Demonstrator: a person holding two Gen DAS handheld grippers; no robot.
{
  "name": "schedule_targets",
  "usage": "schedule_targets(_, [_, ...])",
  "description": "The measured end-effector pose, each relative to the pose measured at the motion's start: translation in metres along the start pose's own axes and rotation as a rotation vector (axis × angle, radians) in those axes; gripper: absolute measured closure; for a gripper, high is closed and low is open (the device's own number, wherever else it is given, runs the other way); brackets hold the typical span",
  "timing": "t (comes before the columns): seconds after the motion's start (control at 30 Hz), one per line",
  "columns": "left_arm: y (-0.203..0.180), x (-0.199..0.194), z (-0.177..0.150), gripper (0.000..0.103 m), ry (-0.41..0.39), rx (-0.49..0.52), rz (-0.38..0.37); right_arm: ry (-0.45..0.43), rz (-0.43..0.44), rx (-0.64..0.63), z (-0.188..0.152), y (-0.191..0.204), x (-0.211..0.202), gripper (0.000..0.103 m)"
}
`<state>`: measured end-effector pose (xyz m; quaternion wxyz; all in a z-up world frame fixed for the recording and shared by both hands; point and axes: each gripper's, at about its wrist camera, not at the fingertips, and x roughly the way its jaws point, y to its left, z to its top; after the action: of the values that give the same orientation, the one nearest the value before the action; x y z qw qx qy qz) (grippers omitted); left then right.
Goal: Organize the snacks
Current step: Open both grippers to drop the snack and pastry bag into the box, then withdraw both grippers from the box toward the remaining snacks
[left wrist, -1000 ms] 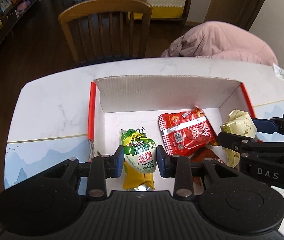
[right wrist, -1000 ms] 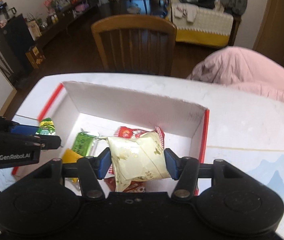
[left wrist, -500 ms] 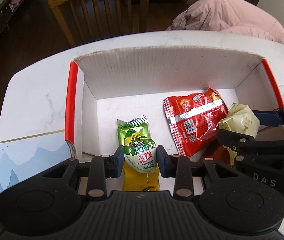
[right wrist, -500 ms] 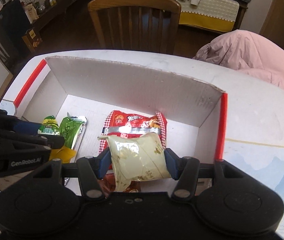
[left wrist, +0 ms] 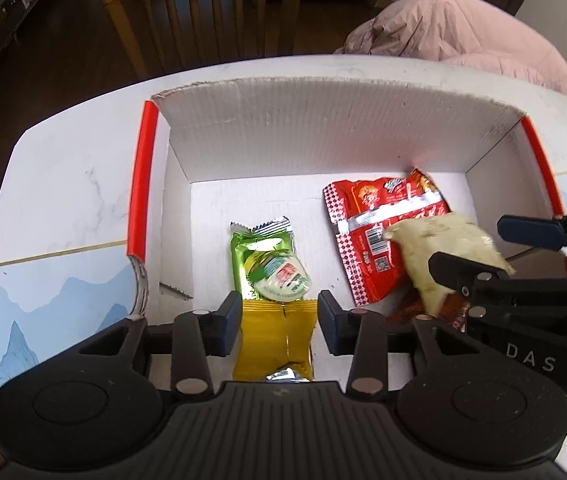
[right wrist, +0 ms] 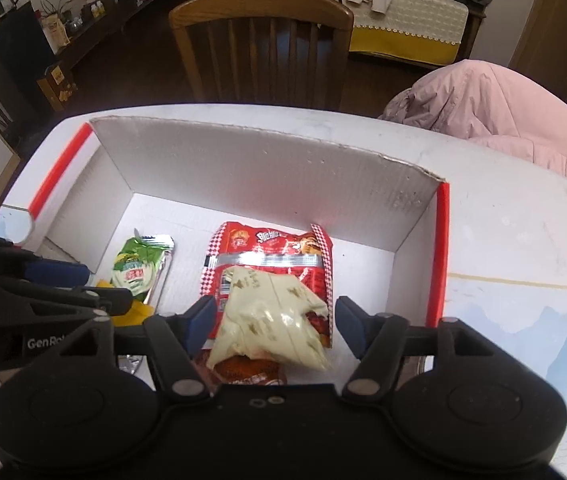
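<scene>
left claw (left wrist: 279, 322), jaws opening, pads clear of the round green-and-white snack (left wrist: 280, 278), which lies free on a green packet (left wrist: 261, 250) and a yellow packet (left wrist: 273, 344) on the floor of the box (left wrist: 335, 128). a second ago the pads pinched that snack above the box floor; now it has dropped out ahead of them. right claw (right wrist: 275, 320), jaws likewise opening: the cream packet (right wrist: 271, 320) sits between the blue pads without being pressed, resting on the red packet (right wrist: 267, 256), whose printed name is blurred. earlier the pads clamped the cream packet at both sides. a brown packet (right wrist: 247, 370) shows beneath it. writing legible on the tools: "das" on the right claw as seen from the left camera, "genro…" on the left claw from the right camera. the white cardboard box has red edges and stands on a marble-look table (left wrist: 71, 188); beyond are a wooden chair (right wrist: 261, 44) and a pink coat (right wrist: 499, 108).
</scene>
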<state>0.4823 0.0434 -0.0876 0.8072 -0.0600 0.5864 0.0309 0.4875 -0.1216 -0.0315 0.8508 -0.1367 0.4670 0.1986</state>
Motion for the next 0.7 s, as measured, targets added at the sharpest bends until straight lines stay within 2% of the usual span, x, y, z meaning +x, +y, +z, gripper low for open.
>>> schedule_targets(0.4, [0.000, -0.054, -0.017, 0.062, -0.085, 0.006, -0.033, -0.083, 0.027, 0.002, -0.008, 0.013, -0.061, 0.033])
schedule_targets(0.7, [0.004, -0.108, -0.045, 0.062, -0.165, 0.022, -0.065, -0.155, 0.052, 0.006, -0.027, 0.024, -0.117, 0.030])
